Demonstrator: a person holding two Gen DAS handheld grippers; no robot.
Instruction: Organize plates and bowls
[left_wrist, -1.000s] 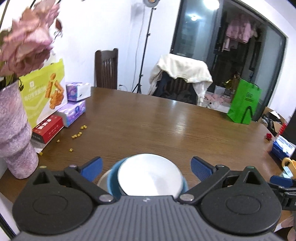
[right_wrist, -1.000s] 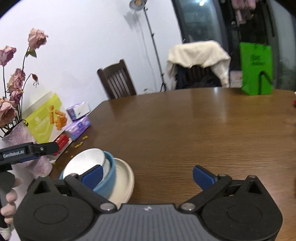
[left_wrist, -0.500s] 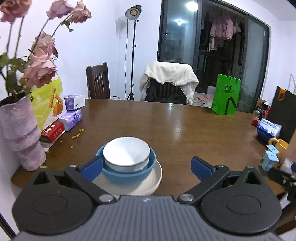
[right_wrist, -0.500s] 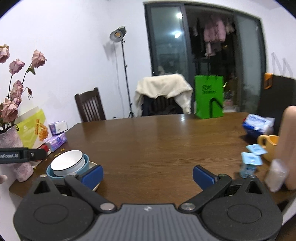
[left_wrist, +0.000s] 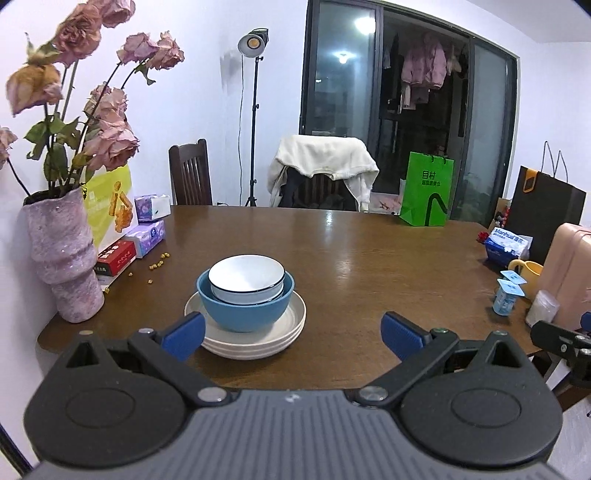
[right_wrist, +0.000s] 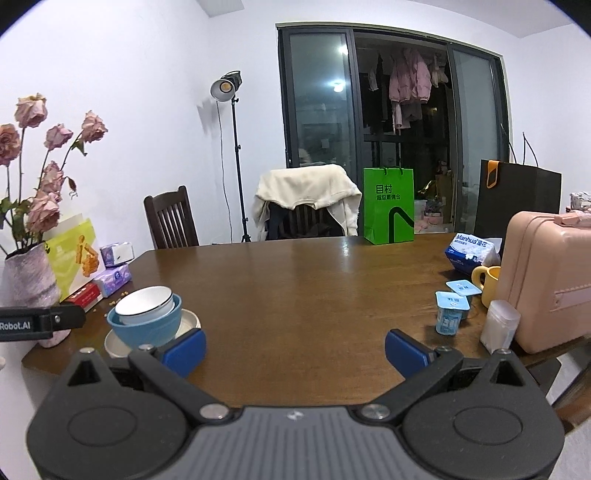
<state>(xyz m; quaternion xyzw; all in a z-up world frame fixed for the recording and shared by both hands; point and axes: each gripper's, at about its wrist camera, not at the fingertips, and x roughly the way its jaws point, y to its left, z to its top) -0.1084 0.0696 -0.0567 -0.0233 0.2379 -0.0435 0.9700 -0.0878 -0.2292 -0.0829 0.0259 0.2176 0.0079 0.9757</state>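
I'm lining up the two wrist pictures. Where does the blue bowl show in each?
Left wrist: blue bowl sits centre-left, on the stacked plates, white bowl nested inside.
Right wrist: blue bowl sits far left, just above the left fingertip.
Shared landmark: green bag at the table's far edge.

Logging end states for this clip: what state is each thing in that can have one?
white bowl: upright, nested in blue bowl
blue bowl: upright, on plate stack
plates: stacked on table
left gripper: jaws open, empty
right gripper: jaws open, empty
yogurt cups: sealed, upright
studio lamp: lit
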